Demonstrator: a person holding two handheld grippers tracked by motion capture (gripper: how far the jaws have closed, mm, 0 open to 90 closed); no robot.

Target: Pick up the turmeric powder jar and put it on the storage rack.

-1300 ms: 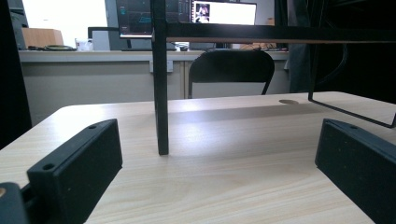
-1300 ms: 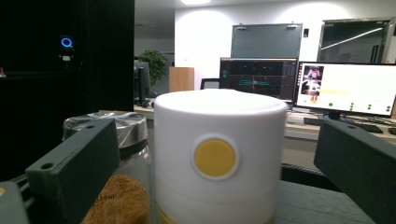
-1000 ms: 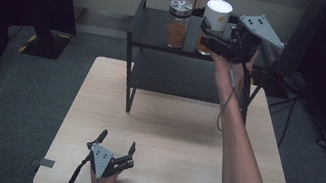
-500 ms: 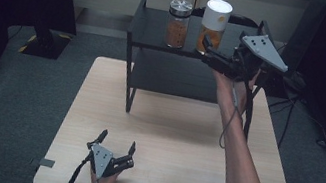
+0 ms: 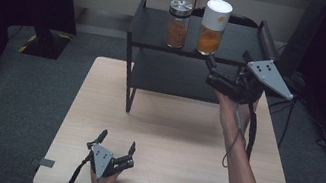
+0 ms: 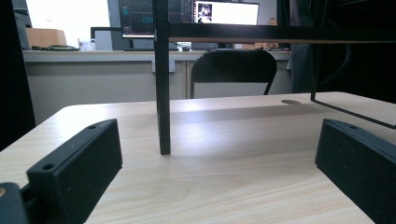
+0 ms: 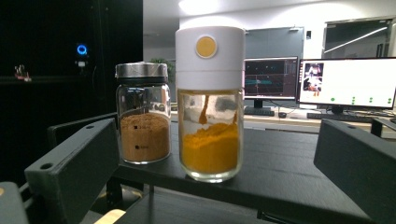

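Two jars stand side by side on top of a black shelf rack (image 5: 156, 29). One has a white lid and yellow powder (image 5: 213, 26) (image 7: 211, 116). The other has a metal lid and brown powder (image 5: 177, 23) (image 7: 142, 116). My right gripper (image 5: 211, 72) hovers just in front of the rack's top right, open, a short way back from the white-lid jar, with nothing between its fingers (image 7: 74, 163). My left gripper (image 5: 118, 140) rests open on the wooden table (image 5: 173, 139) near its front edge, with its jaws toward the rack's front left leg (image 6: 162, 93).
The rack stands on the far half of the table, with a lower shelf (image 5: 174, 75) under the top one. A cable (image 5: 249, 132) trails from the right gripper along the forearm. Behind the table are a wall, a chair (image 6: 233, 70) and monitors (image 7: 345, 81).
My right gripper has let go of the white-lid jar and drawn back from it, down and toward the person. The jar stays upright on the rack. The left gripper has not moved.
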